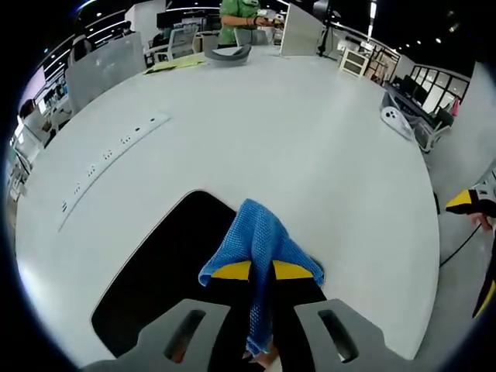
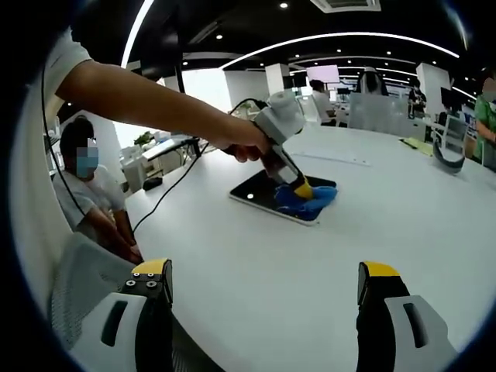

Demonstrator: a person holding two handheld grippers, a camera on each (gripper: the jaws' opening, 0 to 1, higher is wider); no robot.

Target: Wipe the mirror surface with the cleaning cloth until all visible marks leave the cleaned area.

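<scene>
The right gripper hovers with jaws wide apart over the white tabletop. Farther off, the left gripper, jaws clamped on the blue cleaning cloth, presses it onto the dark mirror lying flat.
</scene>
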